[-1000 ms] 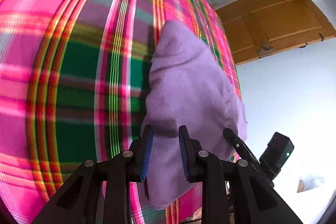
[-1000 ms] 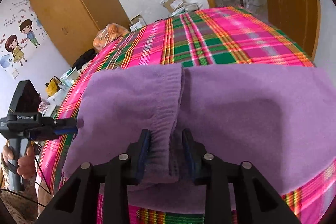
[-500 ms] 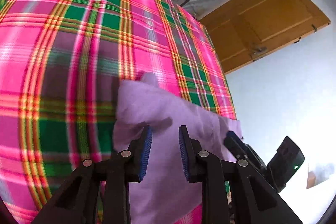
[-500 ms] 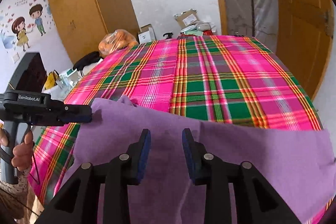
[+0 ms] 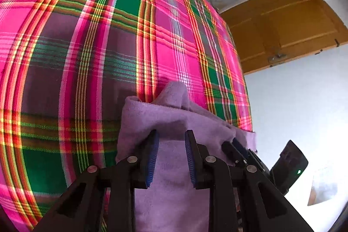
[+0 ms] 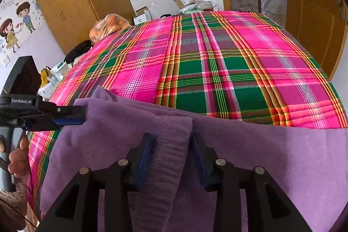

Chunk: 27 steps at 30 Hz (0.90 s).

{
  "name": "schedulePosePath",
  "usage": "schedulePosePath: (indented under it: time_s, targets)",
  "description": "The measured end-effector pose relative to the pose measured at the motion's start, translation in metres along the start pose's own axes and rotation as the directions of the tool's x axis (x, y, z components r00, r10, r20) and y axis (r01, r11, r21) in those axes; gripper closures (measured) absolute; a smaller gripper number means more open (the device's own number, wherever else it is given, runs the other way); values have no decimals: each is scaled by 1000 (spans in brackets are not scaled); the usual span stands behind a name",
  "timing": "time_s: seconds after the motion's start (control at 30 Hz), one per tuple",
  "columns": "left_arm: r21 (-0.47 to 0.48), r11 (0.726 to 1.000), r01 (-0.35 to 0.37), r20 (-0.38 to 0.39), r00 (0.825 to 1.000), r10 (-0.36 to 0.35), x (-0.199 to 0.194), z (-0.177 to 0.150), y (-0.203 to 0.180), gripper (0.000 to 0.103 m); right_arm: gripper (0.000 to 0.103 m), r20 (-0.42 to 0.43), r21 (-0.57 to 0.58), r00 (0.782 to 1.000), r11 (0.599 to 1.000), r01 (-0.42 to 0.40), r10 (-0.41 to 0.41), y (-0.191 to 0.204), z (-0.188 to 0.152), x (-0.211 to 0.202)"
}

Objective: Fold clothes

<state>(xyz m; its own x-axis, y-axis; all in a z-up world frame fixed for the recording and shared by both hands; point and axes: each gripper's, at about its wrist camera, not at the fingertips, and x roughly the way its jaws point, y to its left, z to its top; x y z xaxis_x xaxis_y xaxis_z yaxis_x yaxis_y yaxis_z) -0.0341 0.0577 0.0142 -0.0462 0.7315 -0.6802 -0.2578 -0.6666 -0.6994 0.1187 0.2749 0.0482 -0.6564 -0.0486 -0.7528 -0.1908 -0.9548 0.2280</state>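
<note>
Right wrist view runs from the left gripper [image 6: 71, 115] at the far left edge, gripped by a hand [image 6: 18, 158]; its fingers close narrowly on the left corner of the purple garment [image 6: 271, 166], pinching the cloth. The garment spreads along the near edge of the plaid bedspread [image 6: 217, 62], lying on it and covering its front strip. At the middle, the right gripper [image 6: 170, 149] straddles a ribbed band of the garment, both pads pressed against the fabric between them. Left wrist view shows the same garment bunched against the bedspread [image 5: 87, 58], with the left gripper [image 5: 171, 156] over it, a fold rising between the blue pads [image 5: 152, 158], and the right gripper [image 5: 237, 149] biting the cloth just to the right.
</note>
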Motion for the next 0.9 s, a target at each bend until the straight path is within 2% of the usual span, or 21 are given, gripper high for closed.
schedulePosePath:
  time_s: [0.1, 0.3, 0.47, 0.57, 0.7, 0.77, 0.9]
  targets:
    - [10, 1000, 2, 8, 1000, -2, 7, 3, -2, 77, 65, 6, -3, 1000, 1000, 12, -12, 2, -1, -1]
    - [13, 1000, -11, 37, 999, 11, -5, -4, -7, 77, 65, 69, -43, 997, 999, 22, -19, 18, -21, -37]
    - [49, 999, -13, 56, 998, 11, -22, -28, -14, 77, 65, 124, -77, 992, 996, 32, -22, 32, -39, -69]
    - [55, 998, -3, 51, 999, 1, -26, -48, -14, 77, 65, 152, -104, 988, 993, 57, -40, 44, -63, -81]
    - [79, 997, 1, 38, 999, -4, -29, -73, -16, 77, 73, 125, -69, 987, 991, 114, -105, 44, -82, -71]
    - [87, 996, -5, 35, 999, 2, -29, -83, -16, 77, 72, 103, -33, 990, 995, 95, -91, 38, -88, -64]
    - [64, 998, 11, 9, 1000, -12, -22, -94, -8, 76, 72, 142, -27, 986, 995, 93, -89, 37, -95, -63]
